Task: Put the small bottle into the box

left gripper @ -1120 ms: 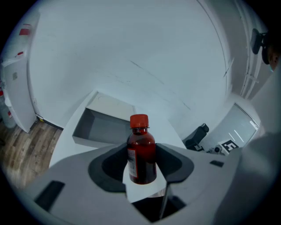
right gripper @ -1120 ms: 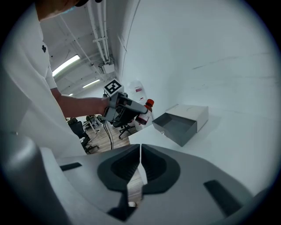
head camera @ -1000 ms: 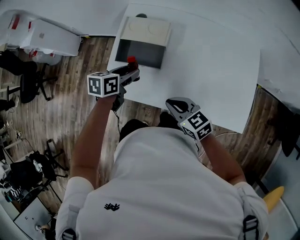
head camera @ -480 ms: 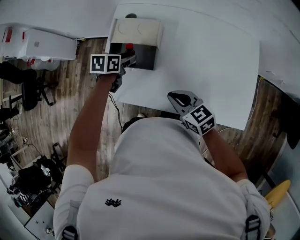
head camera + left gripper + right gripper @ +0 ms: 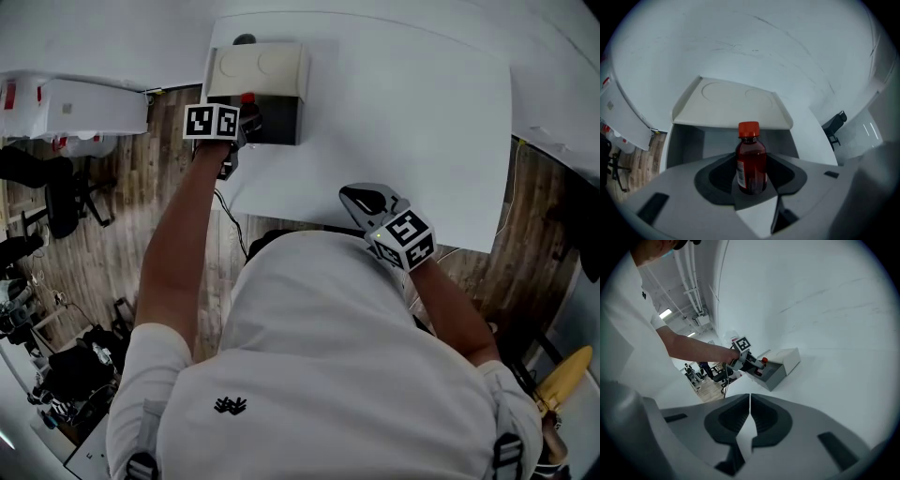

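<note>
Left gripper (image 5: 751,186): jaws part-way apart and clamped on the small bottle's lower body, one pad on each side; pointed steeply down in the upper left of the head view.
Small bottle (image 5: 751,161): dark red-brown, with a white label on its side and a red cap (image 5: 748,129); it stands upright in the left gripper's jaws, at the left end of the box's open cavity. No view shows whether its base touches the box floor.
Box (image 5: 691,140): grey inside and open; its cream lid (image 5: 733,105) is folded back on the far side, with two round outlines on it.
Table (image 5: 403,122): white, with the box near its upper-left corner.
Right gripper (image 5: 750,420): jaws pressed together with nothing between them, at the table's near edge, centre of the head view, well apart from the box.
Marker cubes: one on the left gripper (image 5: 212,121), one on the right (image 5: 406,239).
Floor (image 5: 94,234): wooden planks, left of the table.
</note>
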Motion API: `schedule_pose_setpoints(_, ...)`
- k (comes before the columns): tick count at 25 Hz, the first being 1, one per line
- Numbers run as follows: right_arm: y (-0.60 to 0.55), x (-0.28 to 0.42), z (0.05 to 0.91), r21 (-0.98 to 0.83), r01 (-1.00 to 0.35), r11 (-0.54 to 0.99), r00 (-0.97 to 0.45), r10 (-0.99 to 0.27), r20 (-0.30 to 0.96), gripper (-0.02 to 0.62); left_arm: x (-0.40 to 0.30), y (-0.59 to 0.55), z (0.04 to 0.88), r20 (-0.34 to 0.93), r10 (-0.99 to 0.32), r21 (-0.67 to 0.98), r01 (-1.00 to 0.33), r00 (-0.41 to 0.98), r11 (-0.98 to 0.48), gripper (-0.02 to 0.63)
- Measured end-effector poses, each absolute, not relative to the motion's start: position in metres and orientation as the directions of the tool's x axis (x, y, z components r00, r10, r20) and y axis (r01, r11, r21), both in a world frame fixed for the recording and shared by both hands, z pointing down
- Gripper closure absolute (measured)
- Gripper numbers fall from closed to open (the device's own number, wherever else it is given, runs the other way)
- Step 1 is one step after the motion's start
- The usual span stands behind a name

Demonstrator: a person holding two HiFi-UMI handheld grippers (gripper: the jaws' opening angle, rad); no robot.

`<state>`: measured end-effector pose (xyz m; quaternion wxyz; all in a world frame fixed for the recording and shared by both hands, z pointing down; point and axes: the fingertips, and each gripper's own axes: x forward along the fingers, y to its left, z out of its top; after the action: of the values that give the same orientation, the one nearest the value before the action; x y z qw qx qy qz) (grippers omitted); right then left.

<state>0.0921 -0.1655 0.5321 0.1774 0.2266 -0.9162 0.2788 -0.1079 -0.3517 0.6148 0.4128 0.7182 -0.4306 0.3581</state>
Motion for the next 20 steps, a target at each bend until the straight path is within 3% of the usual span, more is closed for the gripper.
schedule_pose_setpoints(20,-0.174,0.088,0.533,-0.453,-0.519,0.725,-0.837,-0.324,0.441,0.583,-0.11,-0.335,0.637,0.928,-0.211,0.229,-0.919,0.305,-0.321,0.403)
